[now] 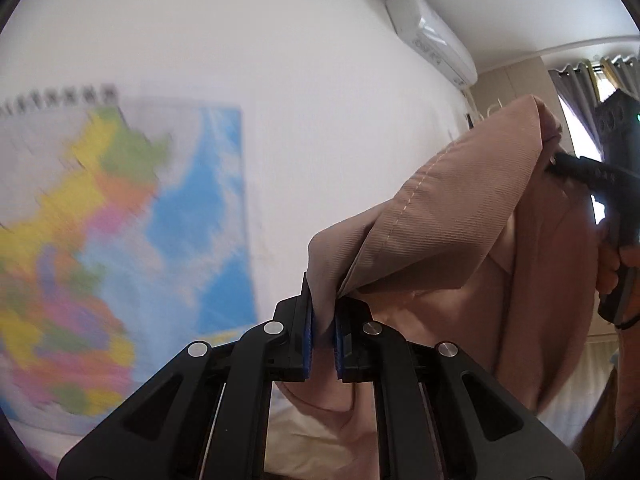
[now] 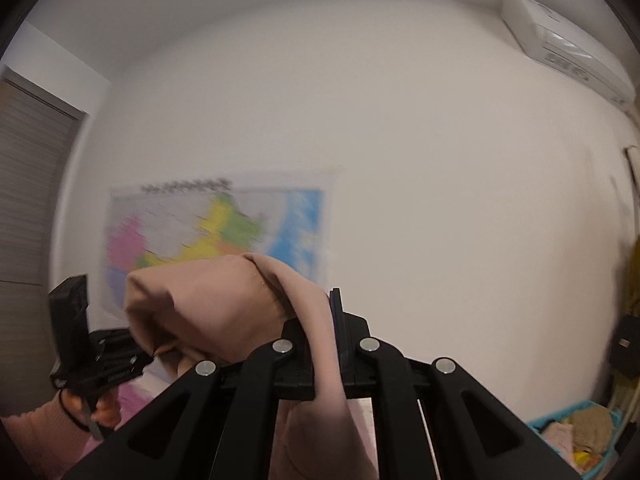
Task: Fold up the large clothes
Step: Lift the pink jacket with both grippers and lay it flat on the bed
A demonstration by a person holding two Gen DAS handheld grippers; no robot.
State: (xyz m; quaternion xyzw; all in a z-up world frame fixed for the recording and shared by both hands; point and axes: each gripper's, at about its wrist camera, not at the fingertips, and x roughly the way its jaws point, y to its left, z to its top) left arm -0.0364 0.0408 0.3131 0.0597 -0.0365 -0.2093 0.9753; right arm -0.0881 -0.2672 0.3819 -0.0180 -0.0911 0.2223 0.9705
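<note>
A large dusty-pink garment [image 1: 452, 216] hangs in the air, held up between both grippers in front of a white wall. My left gripper [image 1: 323, 330] is shut on one edge of the garment, cloth pinched between its blue pads. My right gripper [image 2: 325, 344] is shut on another edge of the same garment [image 2: 208, 300], which drapes down over its fingers. The right gripper also shows in the left wrist view [image 1: 560, 160] at the far right, biting the cloth's top edge. The left gripper shows in the right wrist view [image 2: 132, 360] at the lower left.
A colourful wall map [image 1: 100, 240] hangs on the white wall, also in the right wrist view [image 2: 216, 228]. An air conditioner [image 1: 436, 36] is mounted high. Grey curtains [image 1: 584, 76] frame a window at right. A blue basket of clothes [image 2: 576, 436] stands at lower right. A brown door [image 2: 28, 184] is at left.
</note>
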